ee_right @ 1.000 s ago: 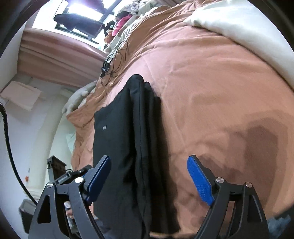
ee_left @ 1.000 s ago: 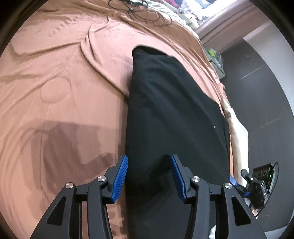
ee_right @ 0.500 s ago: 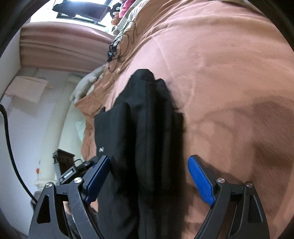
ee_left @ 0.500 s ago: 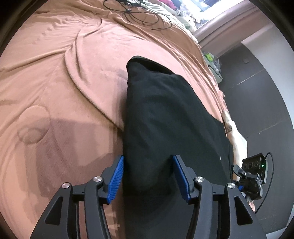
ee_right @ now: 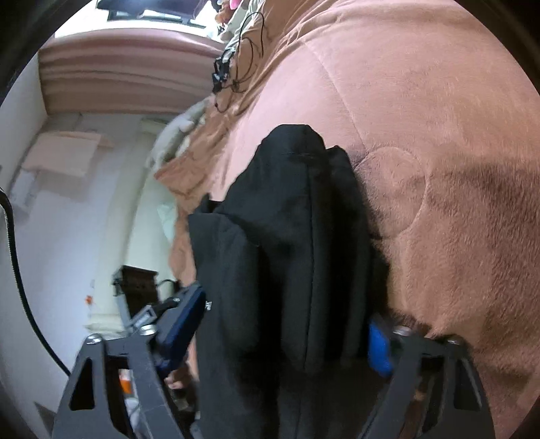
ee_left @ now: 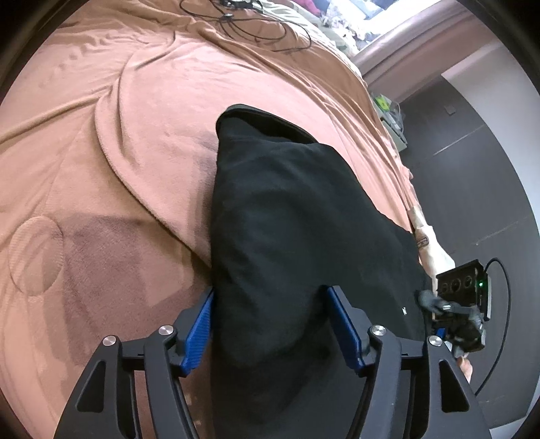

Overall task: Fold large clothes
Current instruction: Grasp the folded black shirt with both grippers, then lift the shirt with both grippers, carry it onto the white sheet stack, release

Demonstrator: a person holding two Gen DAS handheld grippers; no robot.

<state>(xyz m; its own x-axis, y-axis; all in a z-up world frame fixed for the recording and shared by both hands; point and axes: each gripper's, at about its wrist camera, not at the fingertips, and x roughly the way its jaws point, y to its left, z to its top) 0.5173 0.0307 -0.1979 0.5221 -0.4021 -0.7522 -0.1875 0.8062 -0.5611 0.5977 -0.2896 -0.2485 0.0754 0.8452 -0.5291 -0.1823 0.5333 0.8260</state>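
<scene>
Garment: a black garment [ee_left: 290,216], folded lengthwise into a long narrow stack; matte, soft, thick, with layered edges showing as parallel ridges in the right wrist view [ee_right: 303,236].
Mark: a tiny white mark sits on the cloth near its 4 o'clock edge in the left wrist view.
Place: it lies on the bed, on a rust-brown blanket [ee_left: 118,152], running from 6 o'clock up toward 12 o'clock in both views.
Left hand-held gripper [ee_left: 270,324]: blue pads stand either side of the garment's near end; jaws are opening, cloth between them, the left pad at the fabric's edge.
Right hand-held gripper [ee_right: 287,334]: jaws are closing around the folded stack; the cloth fills the gap, and whether the pads press it I cannot tell, as the view is blurred.
Blanket: wrinkled, with a round quilted imprint [ee_right: 391,189] just beside the garment at 3 o'clock.
Cables: black cables [ee_left: 246,20] lie at 12 o'clock, well apart from the garment.
</scene>
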